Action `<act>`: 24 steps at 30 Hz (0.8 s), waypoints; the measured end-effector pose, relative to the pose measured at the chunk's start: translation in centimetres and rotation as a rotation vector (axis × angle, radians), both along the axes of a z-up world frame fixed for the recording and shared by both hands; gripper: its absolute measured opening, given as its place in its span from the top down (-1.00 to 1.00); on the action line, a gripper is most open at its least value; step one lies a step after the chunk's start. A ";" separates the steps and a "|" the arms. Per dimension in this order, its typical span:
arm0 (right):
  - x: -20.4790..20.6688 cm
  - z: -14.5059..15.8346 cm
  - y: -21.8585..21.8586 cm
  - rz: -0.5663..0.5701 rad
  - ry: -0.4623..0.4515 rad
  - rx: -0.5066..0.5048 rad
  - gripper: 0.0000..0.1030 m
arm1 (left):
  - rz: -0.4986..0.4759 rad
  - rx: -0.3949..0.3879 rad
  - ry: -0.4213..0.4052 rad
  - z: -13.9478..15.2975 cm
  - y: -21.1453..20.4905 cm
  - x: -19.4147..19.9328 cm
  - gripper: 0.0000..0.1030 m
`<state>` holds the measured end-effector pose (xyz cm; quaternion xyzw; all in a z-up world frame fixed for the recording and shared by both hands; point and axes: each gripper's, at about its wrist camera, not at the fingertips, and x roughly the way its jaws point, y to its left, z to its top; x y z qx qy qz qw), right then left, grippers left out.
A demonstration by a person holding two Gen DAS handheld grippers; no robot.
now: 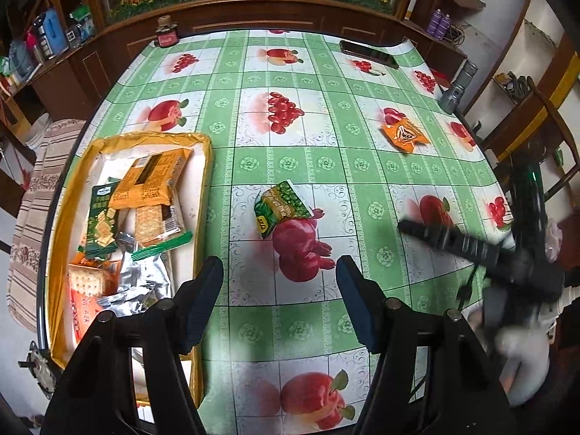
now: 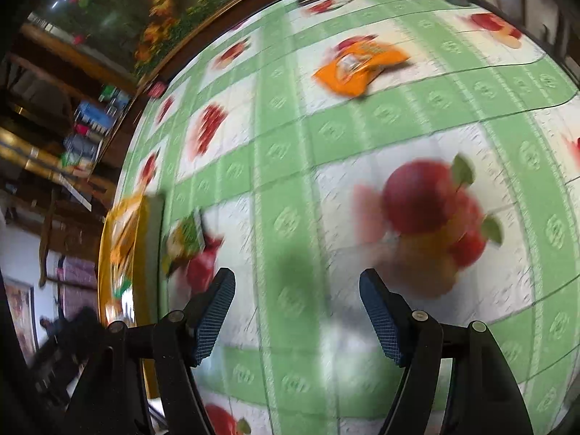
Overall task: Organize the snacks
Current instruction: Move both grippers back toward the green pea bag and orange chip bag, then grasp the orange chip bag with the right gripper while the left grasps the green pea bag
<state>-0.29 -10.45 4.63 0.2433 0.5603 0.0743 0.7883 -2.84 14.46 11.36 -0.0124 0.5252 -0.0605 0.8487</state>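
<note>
Table (image 1: pixel 290 166): lying under a green fruit-print cloth, bearing everything below.
Box (image 1: pixel 207 181): sitting at my left, holding several snack packets.
Phone (image 1: pixel 368 54): lying at the far edge, well apart.
Orange packet (image 1: pixel 404 134): lying alone, far right.
Green packet (image 1: pixel 281 206): lying just beside the box, unobstructed.
My left gripper (image 1: pixel 279 275): hanging with jaws apart, gripping nothing.
My right gripper (image 2: pixel 297 290): hanging likewise over bare cloth.
</note>
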 end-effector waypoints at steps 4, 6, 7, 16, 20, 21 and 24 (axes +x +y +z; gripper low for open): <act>3.0 0.1 -2.6 -0.094 0.000 0.017 -0.42 | -0.009 -0.045 0.000 -0.3 1.2 -0.1 -0.24; 5.1 0.0 -3.9 -0.144 0.002 0.024 -0.42 | -0.008 -0.060 -0.007 -0.3 1.9 -0.2 -0.24; 6.1 -0.1 -4.5 -0.163 0.005 0.025 -0.42 | -0.008 -0.071 -0.010 -0.4 2.4 -0.3 -0.24; 13.8 -1.6 -6.8 -0.312 0.032 -0.022 -0.45 | 0.006 -0.069 -0.007 -1.0 4.8 -0.7 -0.24; 16.0 -1.7 -5.3 -0.270 0.035 -0.087 -0.45 | 0.007 -0.078 0.003 -1.4 5.3 -0.7 -0.24; 16.5 -1.7 -4.5 -0.246 0.031 -0.123 -0.45 | 0.005 -0.080 0.008 -1.5 5.3 -0.6 -0.24; 16.8 -1.8 -2.5 -0.197 0.011 -0.209 -0.40 | -0.010 -0.083 0.017 -1.7 5.0 -0.3 -0.24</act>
